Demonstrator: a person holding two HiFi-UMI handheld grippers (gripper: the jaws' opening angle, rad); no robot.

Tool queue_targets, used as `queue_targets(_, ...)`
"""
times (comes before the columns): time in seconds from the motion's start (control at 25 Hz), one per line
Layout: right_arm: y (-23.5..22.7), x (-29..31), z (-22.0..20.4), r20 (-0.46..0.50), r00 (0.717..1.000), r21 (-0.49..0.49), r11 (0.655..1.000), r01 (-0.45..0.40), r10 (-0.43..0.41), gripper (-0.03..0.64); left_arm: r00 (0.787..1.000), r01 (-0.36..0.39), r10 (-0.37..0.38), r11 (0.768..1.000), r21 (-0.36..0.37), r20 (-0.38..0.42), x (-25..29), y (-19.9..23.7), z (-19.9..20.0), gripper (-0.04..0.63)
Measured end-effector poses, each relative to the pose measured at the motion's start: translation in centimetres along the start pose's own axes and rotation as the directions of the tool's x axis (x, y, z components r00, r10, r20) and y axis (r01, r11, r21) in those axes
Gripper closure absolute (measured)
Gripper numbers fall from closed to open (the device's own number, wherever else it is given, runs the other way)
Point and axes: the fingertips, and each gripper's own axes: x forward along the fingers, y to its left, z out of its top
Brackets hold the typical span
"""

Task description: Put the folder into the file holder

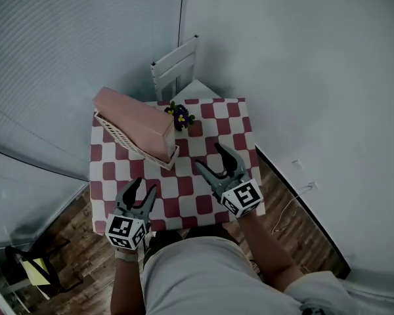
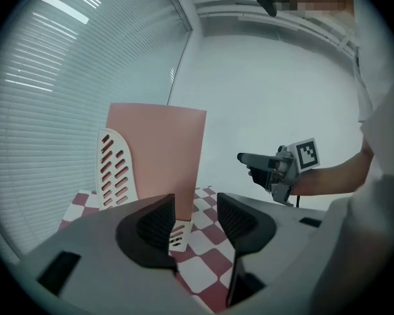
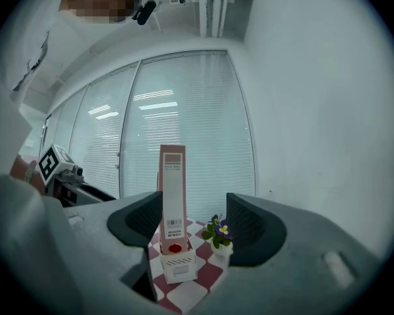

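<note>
Pink folder (image 1: 134,119) stands upright in the white slotted file holder (image 1: 132,146).

Left tongs (image 1: 143,189): jaws apart, nothing gripped. Right tongs (image 1: 210,157): jaws apart, nothing gripped, held slightly ahead of the left.

Folder (image 1: 136,119) in file holder (image 1: 132,147) on table (image 1: 184,190); plant (image 1: 180,115) just right.

— Cool, even light; bright strips glare on the blinds (image 2: 52,77).
— Shadows are soft. Both gripper views bulge fisheye with black corners; the head view darkens toward its edges.
</note>
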Motion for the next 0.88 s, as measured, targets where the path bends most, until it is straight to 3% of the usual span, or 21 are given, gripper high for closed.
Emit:
queue_targets(0.36,0.9,-3.9,-1.5,-0.041,0.993,0.031,0.994,0.108,-0.107,0.358,0.993,0.119,-0.119,0.991,0.054,-0.006,2.5,-1.8,1.4,0.413)
queue_targets(0.88,2.6,-5.5,-3.1,-0.067,0.984,0.069,0.983,0.168,-0.163,0.387,0.982,0.188,-0.187,0.978,0.091,-0.017,3.1,-2.7,2.1,0.413)
